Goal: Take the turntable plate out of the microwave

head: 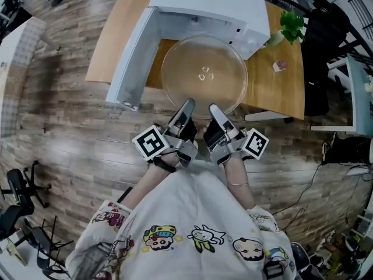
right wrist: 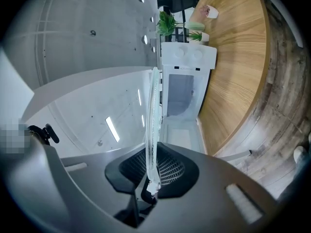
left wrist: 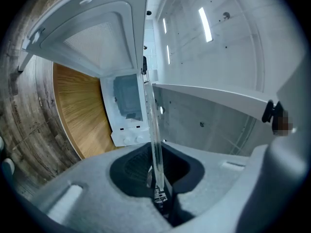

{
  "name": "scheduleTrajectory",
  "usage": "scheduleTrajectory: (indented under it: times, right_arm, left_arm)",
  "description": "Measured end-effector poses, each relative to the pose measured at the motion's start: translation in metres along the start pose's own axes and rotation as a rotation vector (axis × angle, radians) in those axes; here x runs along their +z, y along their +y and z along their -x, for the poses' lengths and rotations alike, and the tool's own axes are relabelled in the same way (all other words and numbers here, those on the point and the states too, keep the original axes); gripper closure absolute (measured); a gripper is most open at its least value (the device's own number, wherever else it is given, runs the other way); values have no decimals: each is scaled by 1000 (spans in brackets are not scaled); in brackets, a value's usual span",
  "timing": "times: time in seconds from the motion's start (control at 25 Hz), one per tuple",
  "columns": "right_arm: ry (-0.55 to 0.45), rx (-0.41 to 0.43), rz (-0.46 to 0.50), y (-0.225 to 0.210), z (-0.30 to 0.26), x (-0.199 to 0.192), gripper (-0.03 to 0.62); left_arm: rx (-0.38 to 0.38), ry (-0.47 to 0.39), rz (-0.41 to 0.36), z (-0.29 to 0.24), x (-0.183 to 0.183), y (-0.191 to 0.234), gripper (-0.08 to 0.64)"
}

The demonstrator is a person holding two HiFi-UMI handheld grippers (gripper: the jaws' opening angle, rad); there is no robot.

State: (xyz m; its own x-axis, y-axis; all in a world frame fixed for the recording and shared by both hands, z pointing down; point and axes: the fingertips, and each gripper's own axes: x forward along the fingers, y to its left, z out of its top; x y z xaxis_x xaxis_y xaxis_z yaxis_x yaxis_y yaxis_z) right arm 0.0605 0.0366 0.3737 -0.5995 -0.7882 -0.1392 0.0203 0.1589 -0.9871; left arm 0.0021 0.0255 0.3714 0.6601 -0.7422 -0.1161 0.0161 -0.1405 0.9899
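- Pinching the near rim of the glass turntable plate [head: 204,74] with the left gripper [head: 187,106], jaws almost together and pressed onto the thin glass edge.
- Same on the right gripper [head: 213,109], with jaws drawn in to a narrow gap and clamped on the rim, nothing else between them.
- Carried in the air, roughly level, in front of the open microwave [head: 201,7], over the edge of the wooden worktop [head: 285,92] and beside the swung-open door [head: 131,63].
- Seemingly out of the cavity, though hard to tell for the far rim.
- Stretching straight ahead from both jaws toward the microwave, gripped at two spots side by side on the rim nearest the person, neither hand nearer than the other.
- Round, so no long axis to line up; flat face up, most of the weight out beyond the grips.
- Probably next: drawing back or aside, then lowering onto free worktop with both hands in step to avoid twisting the glass.
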Motion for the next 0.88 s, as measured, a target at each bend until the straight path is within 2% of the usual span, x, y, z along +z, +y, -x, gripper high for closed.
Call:
scheduleTrajectory:
  times: [0.36, 0.88]
  right_arm:
    - [48, 13, 0, 6, -5, 3, 548]
    - [64, 17, -15, 12, -7, 4, 548]
  left_arm:
    - [1, 7, -27, -4, 4, -7, 526]
    - [-6, -8, -34, -6, 6, -14, 526]
